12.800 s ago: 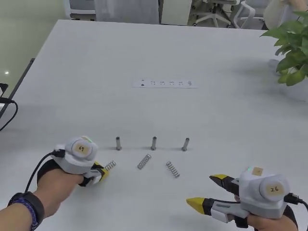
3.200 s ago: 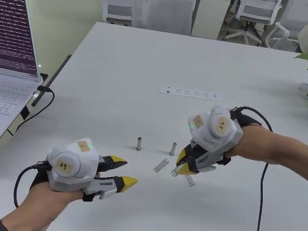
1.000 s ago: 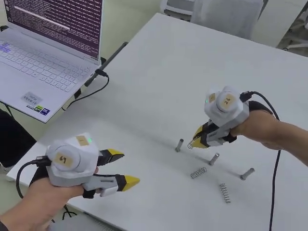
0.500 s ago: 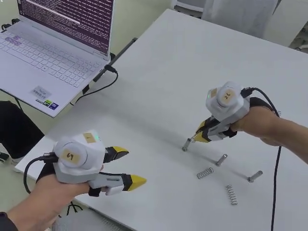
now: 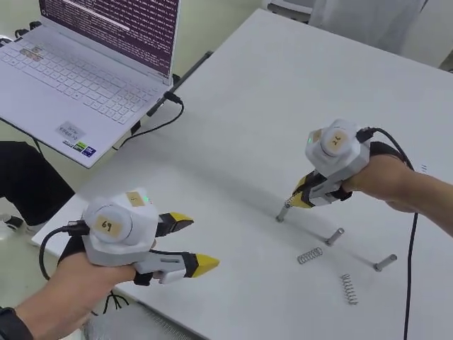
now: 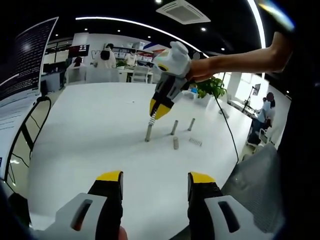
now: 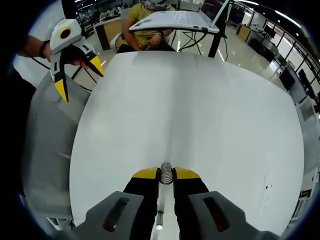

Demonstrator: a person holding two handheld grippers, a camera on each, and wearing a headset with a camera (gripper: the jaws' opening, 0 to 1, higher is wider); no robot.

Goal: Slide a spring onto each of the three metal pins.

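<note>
Right gripper [image 5: 299, 198] pinches a spring [image 7: 166, 173] over the left pin [image 5: 282, 212].
Looks a light, bendy coil — best gripped gently by its side; left gripper [image 5: 200, 242], at eight o'clock, jaws spread.

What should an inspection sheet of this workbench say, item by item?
Surface: white table.
Job's things: three pins standing; two loose springs lying near them; held spring over the end pin, not yet slid down.
Clutter: nothing seen.
Grippers: left gripper open, empty; right gripper shut on the held spring.
Cables: black cable runs to the laptop; one trails from each gripper.
Surroundings: the open laptop beside the table; plant beyond.
</note>
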